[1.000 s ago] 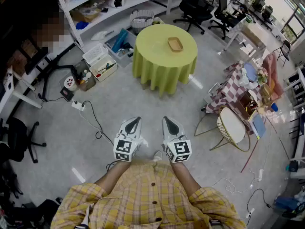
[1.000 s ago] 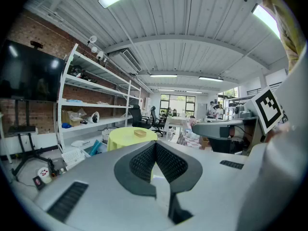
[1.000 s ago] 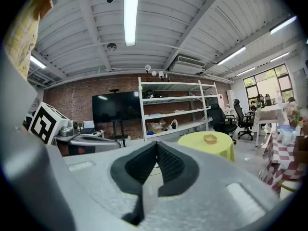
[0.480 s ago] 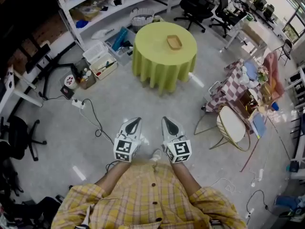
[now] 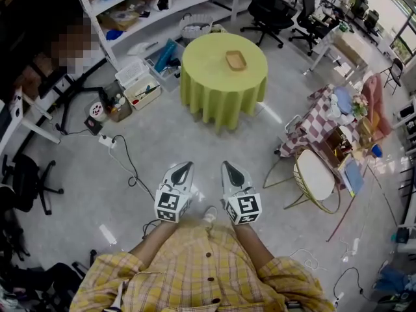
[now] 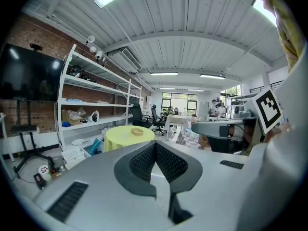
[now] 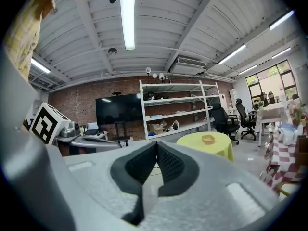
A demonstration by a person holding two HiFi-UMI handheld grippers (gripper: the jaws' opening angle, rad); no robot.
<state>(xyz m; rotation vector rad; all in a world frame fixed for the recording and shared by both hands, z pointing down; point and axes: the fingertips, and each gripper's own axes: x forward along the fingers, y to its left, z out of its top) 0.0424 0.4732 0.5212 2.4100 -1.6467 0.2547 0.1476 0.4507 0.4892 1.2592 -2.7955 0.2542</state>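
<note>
I hold both grippers close to my chest, side by side above the grey floor. My left gripper point(image 5: 182, 168) is shut with nothing between its jaws, and its dark pads point(image 6: 144, 161) press together. My right gripper point(image 5: 231, 169) is shut and empty too, its pads point(image 7: 168, 165) meeting in a point. A round table with a yellow-green cloth point(image 5: 208, 57) stands well ahead of both. A small tan wooden tray point(image 5: 235, 60) lies on the table. The table point(image 6: 122, 135) and tray point(image 6: 136, 131) show far off in the left gripper view, and the table point(image 7: 215, 144) and tray point(image 7: 208, 139) likewise in the right gripper view.
White shelving point(image 5: 140, 8) with boxes runs along the far left, with bins point(image 5: 138, 82) and a power strip point(image 5: 106, 141) with cables on the floor. Black office chairs point(image 5: 270, 8) stand beyond the table. A checked-cloth table point(image 5: 325, 119) and a wire chair point(image 5: 314, 177) stand at right.
The view has drifted slightly, so the table sits a little nearer and to the left. Both grippers stay shut and in the same place.
</note>
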